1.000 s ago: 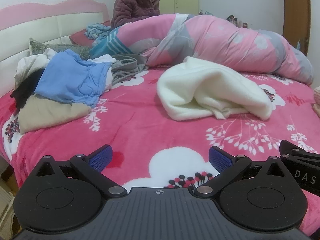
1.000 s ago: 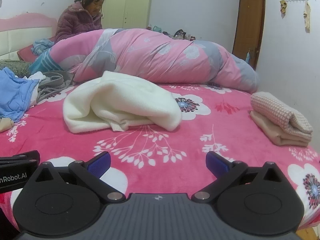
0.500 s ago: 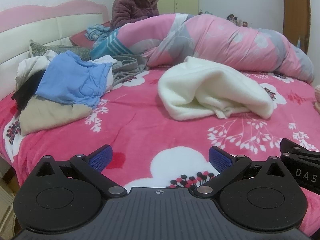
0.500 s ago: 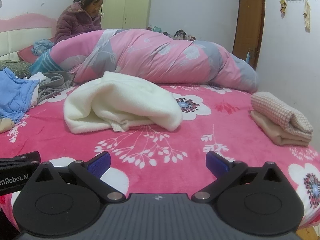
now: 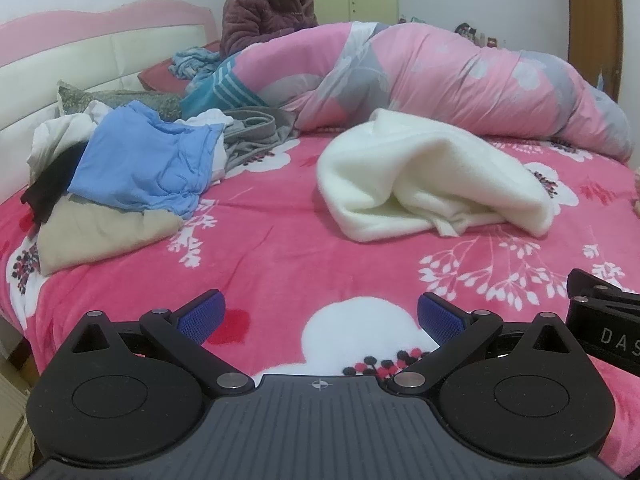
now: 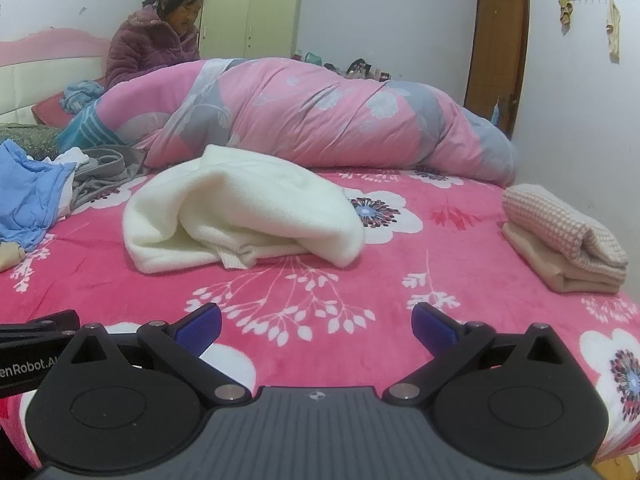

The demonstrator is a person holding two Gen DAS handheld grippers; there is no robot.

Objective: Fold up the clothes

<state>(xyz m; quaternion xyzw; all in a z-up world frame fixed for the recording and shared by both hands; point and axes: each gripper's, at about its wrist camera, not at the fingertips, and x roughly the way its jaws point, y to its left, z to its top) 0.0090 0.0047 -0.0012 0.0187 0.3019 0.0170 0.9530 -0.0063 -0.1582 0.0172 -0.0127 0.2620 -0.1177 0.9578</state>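
Note:
A cream fleece garment [image 5: 432, 176] [image 6: 244, 212] lies crumpled in a mound on the pink flowered bedspread [image 5: 288, 248] [image 6: 400, 280], well ahead of both grippers. My left gripper [image 5: 320, 316] hangs open over the bed's near edge, nothing between its blue pads. My right gripper [image 6: 316, 326] is also open and empty, beside the left one. A heap of unfolded clothes topped by a blue garment [image 5: 148, 160] [image 6: 28, 196] sits to the left. Two folded pieces, a pink checked one on a beige one [image 6: 568, 240], are stacked at the right.
A rolled pink and grey duvet [image 5: 440, 80] [image 6: 320, 116] runs along the far side of the bed. A person in a purple padded jacket [image 5: 268, 12] [image 6: 152, 48] sits behind it by the headboard [image 5: 100, 52]. A brown door [image 6: 500, 48] stands at the right.
Both grippers have crept slightly forward toward the cream garment. Nothing on the bed has moved, and both grippers stay open.

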